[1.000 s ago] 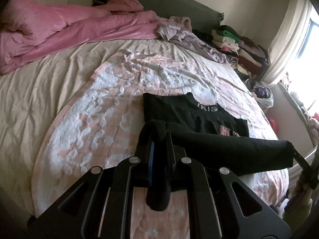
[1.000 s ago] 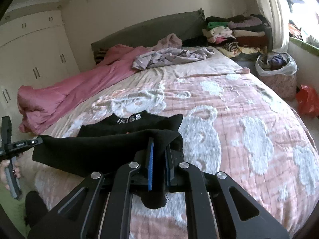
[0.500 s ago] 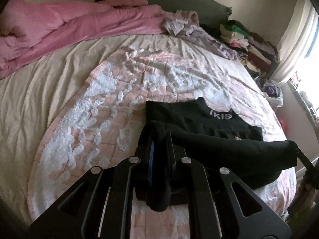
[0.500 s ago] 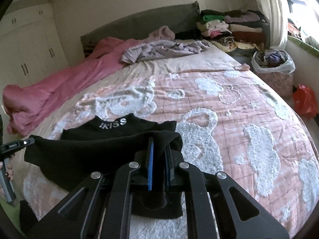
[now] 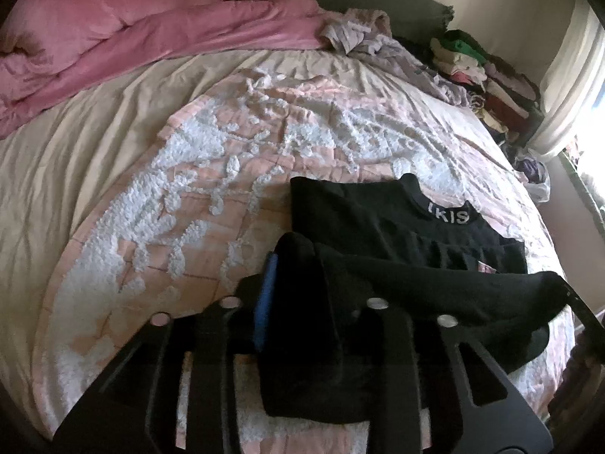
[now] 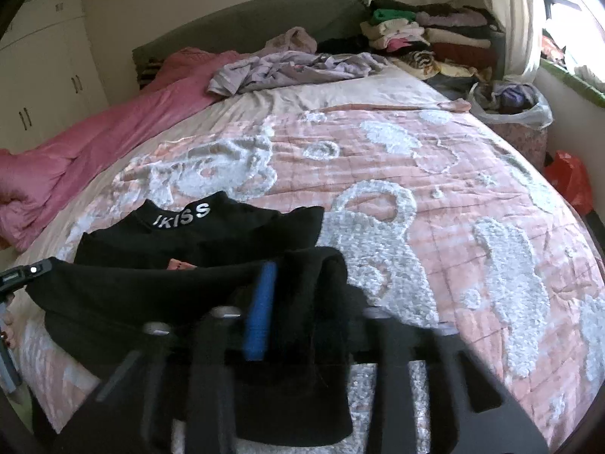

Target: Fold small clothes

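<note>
**Visitor:** So how far along is the fold?

**Onlooker:** Partway, by my reading. The black top (image 5: 363, 223) lies on the pink-and-white quilt (image 5: 211, 174) near the foot of the bed, collar lettering facing up. Its near hem is lifted and stretched between the two tools. The left gripper (image 5: 291, 265) has its fingers pinching one bottom corner; the right gripper (image 6: 291, 276) pinches the other, cloth bunched over the blue pad in each.

**Visitor:** What is left?

**Onlooker:** Laying the raised hem onto the upper half, letting go, and likely one more fold. The lilac heap (image 6: 295, 68) near the headboard appears unfolded too.

**Visitor:** Do the views differ?

**Onlooker:** Yes. The right wrist view shows the wardrobe doors (image 6: 41, 87), an orange bag (image 6: 567, 181) on the floor, a small pink patch (image 6: 177, 265) on the top's front, and the other tool's tip at the far corner. The left wrist view shows more of the pink duvet (image 5: 132, 34) and bare cream sheet (image 5: 75, 143). Both show the stacked clothes (image 6: 427, 38) by the window.
</note>
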`<act>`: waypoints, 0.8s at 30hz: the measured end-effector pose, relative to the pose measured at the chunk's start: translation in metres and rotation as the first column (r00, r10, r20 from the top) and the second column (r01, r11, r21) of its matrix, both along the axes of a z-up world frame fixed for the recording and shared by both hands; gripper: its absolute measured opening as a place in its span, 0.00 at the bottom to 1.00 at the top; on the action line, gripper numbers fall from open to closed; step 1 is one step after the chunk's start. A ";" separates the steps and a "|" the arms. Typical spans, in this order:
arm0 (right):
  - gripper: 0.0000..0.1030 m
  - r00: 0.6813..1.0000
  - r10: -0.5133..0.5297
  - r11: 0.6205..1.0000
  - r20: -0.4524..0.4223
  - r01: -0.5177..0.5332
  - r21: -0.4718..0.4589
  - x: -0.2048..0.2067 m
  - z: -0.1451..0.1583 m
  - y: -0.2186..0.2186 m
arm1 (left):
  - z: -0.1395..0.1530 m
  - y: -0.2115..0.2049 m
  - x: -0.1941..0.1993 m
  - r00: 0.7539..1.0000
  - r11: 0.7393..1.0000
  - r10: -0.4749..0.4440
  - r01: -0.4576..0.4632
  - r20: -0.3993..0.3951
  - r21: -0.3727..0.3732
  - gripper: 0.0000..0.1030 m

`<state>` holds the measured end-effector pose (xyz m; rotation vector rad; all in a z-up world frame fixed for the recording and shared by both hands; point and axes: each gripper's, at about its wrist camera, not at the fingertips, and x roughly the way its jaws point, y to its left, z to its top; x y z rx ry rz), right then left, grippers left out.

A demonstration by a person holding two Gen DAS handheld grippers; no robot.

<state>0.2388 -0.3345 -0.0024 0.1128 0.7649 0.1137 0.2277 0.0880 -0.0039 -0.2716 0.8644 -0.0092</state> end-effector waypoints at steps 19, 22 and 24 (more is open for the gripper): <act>0.54 0.999 0.037 0.996 0.018 -0.039 0.085 -0.067 -0.005 0.010 | -0.009 -0.006 -0.067 0.998 0.998 -0.059 0.060 0.025 -0.037 0.48; 0.54 0.999 0.050 0.993 -0.003 -0.050 0.106 -0.069 -0.013 0.014 | -0.019 -0.008 -0.066 0.998 0.996 -0.068 0.068 0.001 -0.058 0.48; 0.54 0.998 0.059 0.992 -0.014 -0.058 0.110 -0.066 -0.017 0.016 | -0.022 -0.012 -0.063 0.997 0.996 -0.072 0.071 -0.004 -0.061 0.48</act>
